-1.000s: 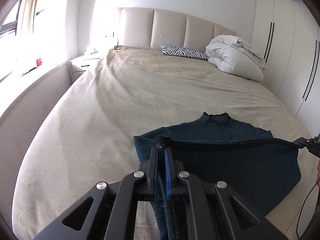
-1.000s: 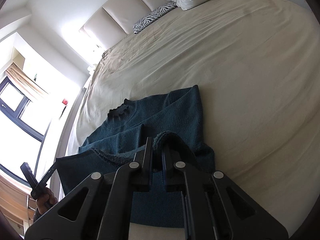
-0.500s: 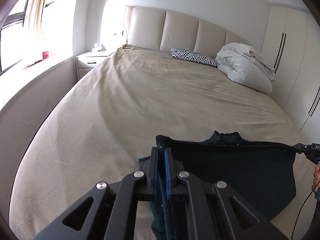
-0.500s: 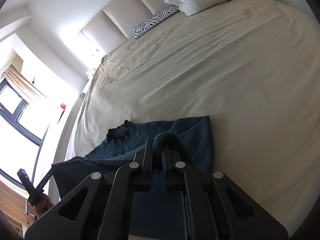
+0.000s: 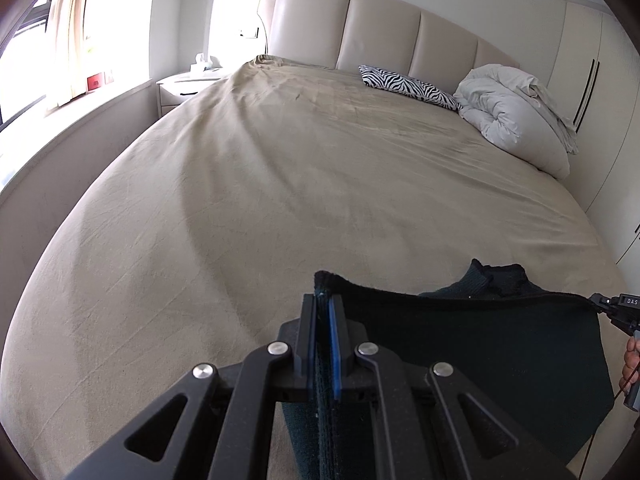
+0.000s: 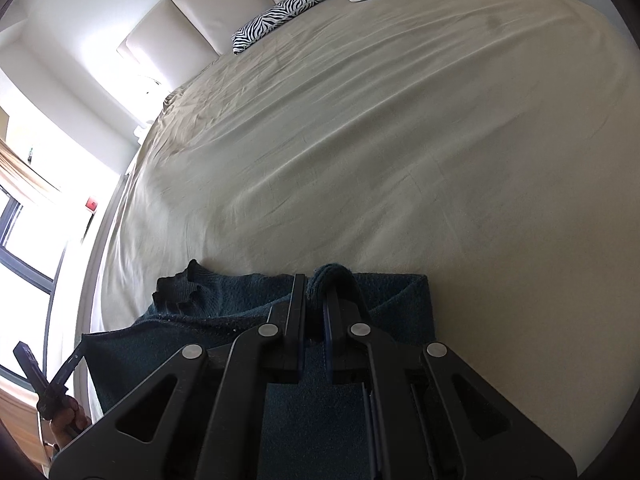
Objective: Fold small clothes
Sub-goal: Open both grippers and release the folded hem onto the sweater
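**Teal sweater held taut at the foot of the bed**

Nearest to me, the left gripper [image 5: 323,312] is pinching one corner of a dark teal sweater [image 5: 500,352], its black fingers [image 5: 308,332] pressed together on the knit with a thin strip of fabric showing between them. The right gripper [image 6: 316,300] is doing the same at the other corner, its tongs clamped on a bunched fold of the sweater [image 6: 240,308] that is bulging out past the tips. In the left wrist view the right gripper [image 5: 616,312] is showing at the far right edge, with a hand [image 5: 632,364] wrapped around its handle, and the sweater's edge is stretching in a nearly straight line between the two tools.

The sweater is hanging and draping at the near end of the bed [image 5: 280,200], partly doubled over itself. Its ribbed collar [image 6: 176,292] is lying on the beige sheet just beyond the lifted edge, pointing toward the headboard.

Further off, the sheet is running wide and lightly creased. At the head of the bed a zebra-print pillow [image 5: 408,87] is lying flat, and just beside it a rumpled white duvet [image 5: 516,116] is sitting in a heap. Behind them a padded headboard [image 5: 376,32] is standing against the wall, with a white nightstand [image 5: 188,84] near the bright window and tall wardrobe doors [image 5: 592,92] on the opposite side.
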`<action>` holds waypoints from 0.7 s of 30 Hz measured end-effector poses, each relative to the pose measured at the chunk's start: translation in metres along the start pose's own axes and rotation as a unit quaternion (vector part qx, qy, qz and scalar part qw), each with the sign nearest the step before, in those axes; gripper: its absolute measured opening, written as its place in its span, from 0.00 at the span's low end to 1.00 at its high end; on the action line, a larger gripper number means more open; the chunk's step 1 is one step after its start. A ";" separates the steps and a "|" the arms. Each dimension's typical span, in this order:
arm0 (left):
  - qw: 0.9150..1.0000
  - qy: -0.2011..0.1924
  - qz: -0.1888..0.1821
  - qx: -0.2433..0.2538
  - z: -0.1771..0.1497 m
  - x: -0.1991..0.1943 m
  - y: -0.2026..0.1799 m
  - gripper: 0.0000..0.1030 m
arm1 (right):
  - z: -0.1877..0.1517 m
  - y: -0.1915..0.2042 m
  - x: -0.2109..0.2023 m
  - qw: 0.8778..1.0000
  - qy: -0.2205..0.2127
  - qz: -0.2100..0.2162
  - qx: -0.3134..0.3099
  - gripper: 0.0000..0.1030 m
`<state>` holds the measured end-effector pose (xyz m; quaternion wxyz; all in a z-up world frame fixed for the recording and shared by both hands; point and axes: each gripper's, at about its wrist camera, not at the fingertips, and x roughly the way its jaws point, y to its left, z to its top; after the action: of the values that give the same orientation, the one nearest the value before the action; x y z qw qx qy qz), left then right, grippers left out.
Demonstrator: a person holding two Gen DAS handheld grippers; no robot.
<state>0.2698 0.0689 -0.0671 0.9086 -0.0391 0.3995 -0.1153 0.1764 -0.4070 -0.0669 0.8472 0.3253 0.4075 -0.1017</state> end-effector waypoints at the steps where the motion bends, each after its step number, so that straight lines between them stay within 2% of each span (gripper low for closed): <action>1: 1.000 0.003 0.002 -0.001 0.000 0.005 0.000 0.06 | 0.002 -0.001 0.007 1.000 0.002 -0.002 0.000 0.05; 9: 0.999 0.028 0.019 -0.002 0.000 0.040 0.001 0.06 | 0.009 -0.004 0.040 1.000 0.010 -0.019 0.007 0.05; 12: 0.998 0.051 0.030 0.007 -0.008 0.053 -0.002 0.11 | 0.008 -0.008 0.056 0.999 0.033 -0.025 0.016 0.05; 15: 0.999 0.043 0.028 -0.006 -0.010 0.048 0.004 0.28 | 0.004 -0.020 0.063 0.998 0.034 -0.012 0.046 0.07; 17: 0.999 0.025 0.030 -0.018 -0.007 0.037 0.009 0.53 | 0.002 -0.025 0.061 0.998 0.030 -0.002 0.058 0.08; 21: 0.999 -0.014 0.042 -0.023 -0.001 0.011 0.011 0.61 | -0.001 -0.028 0.050 0.998 0.018 -0.008 0.063 0.13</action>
<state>0.2781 0.0772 -0.0775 0.9168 -0.0448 0.3909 -0.0678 0.1960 -0.4233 -0.1180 0.8164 0.3769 0.4183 -0.1280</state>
